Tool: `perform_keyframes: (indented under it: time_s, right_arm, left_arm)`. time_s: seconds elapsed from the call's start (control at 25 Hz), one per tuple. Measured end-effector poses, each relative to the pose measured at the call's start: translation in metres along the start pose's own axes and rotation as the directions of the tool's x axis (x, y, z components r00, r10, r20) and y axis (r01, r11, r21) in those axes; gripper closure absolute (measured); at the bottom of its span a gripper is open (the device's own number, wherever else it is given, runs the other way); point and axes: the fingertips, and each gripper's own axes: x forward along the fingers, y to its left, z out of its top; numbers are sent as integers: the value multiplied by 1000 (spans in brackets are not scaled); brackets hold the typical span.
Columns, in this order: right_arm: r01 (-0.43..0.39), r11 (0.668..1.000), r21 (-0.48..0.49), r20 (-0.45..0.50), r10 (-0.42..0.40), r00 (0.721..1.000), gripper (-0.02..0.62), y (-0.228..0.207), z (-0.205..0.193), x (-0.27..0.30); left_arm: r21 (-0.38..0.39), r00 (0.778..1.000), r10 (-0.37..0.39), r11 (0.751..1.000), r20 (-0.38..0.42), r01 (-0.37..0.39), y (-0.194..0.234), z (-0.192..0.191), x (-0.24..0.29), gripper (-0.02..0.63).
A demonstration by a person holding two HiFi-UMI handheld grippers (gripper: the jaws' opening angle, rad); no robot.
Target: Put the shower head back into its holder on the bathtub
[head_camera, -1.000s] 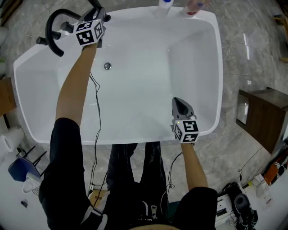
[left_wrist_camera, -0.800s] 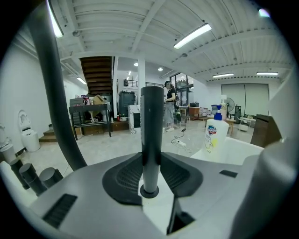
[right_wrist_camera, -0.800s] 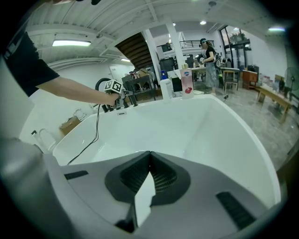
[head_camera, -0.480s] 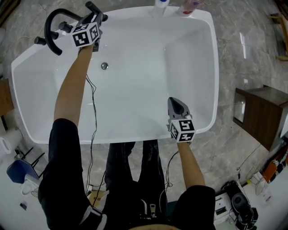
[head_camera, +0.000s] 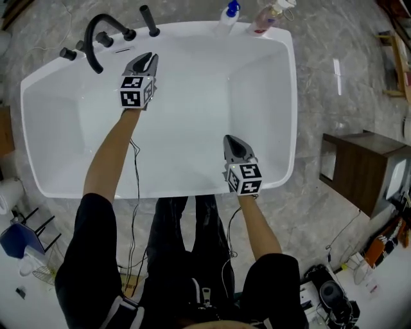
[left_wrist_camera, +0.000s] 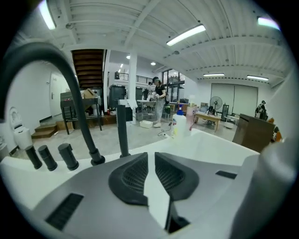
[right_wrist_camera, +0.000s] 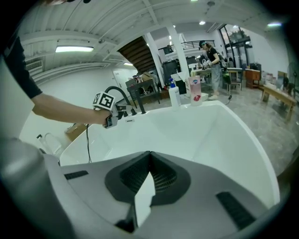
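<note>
Right gripper (head_camera: 232, 144): inside the bathtub (head_camera: 289, 115) by its near rim. The jaws are pressed together with nothing between them.
Cable (head_camera: 137, 168): black, hanging from the left arm across the bathtub's near rim.
Left gripper (head_camera: 144, 61): over the basin at the bathtub's far-left end, just short of the rim fittings. The jaws have just been closing; a narrow gap remains, with nothing in it.
Shower head (head_camera: 149, 20): black, upright in its holder (head_camera: 155, 33) on the bathtub's far rim, apart from the left gripper.
Faucet (head_camera: 90, 42): a black arch on the same rim, just left of the shower head. Its spout reaches over the basin beside the left gripper.
Knobs (head_camera: 82, 46): three, left of the faucet on the bathtub's far-left corner.
Bottles (head_camera: 228, 16): two, on the far rim, right of the shower head.
Wooden cabinet (head_camera: 359, 170): on the floor right of the bathtub, well apart. Only the head view shows it.
Left gripper view only: a staircase (left_wrist_camera: 88, 67) and people (left_wrist_camera: 159, 93) far beyond the bathtub.
Right gripper view only: the left arm from the side, reaching across the basin.
</note>
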Motion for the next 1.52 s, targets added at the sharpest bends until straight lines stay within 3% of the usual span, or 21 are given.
perform_keyframes:
  time_s: [0.04, 0.16, 0.4, 0.56, 0.8, 1.04, 1.28, 1.52]
  right_arm:
    - [-5, 1000, -16, -1, 5, 1000, 586, 3, 6, -3]
    - [-8, 999, -38, 13, 9, 1000, 586, 12, 29, -9]
    - [-39, 996, -77, 125, 49, 991, 586, 44, 105, -31]
    - [-68, 990, -127, 208, 94, 974, 586, 66, 160, -52]
    - [-96, 980, -175, 285, 144, 948, 586, 89, 209, -88]
    - [-110, 959, -262, 381, 208, 901, 586, 122, 271, -144]
    - [-98, 925, -368, 446, 268, 854, 586, 142, 303, -198]
    - [-101, 918, -384, 456, 284, 843, 586, 144, 306, -217]
  left_arm:
    - [-15, 1000, 4, 1000, 1, -4, -8, 0, -15, 562]
    - [-63, 1000, 20, 998, 2, -20, -29, 2, -61, 569]
    - [10, 1000, -4, 1000, -2, 4, -77, 30, -149, 574]
    - [50, 999, 1, 999, 41, -3, -88, 74, -199, 574]
    - [68, 990, 29, 997, 134, -39, -103, 140, -259, 574]
    - [66, 963, 60, 995, 261, -79, -102, 223, -322, 574]
    - [33, 932, 98, 993, 349, -117, -106, 266, -378, 574]
    - [50, 933, 113, 989, 342, -138, -115, 263, -400, 574]
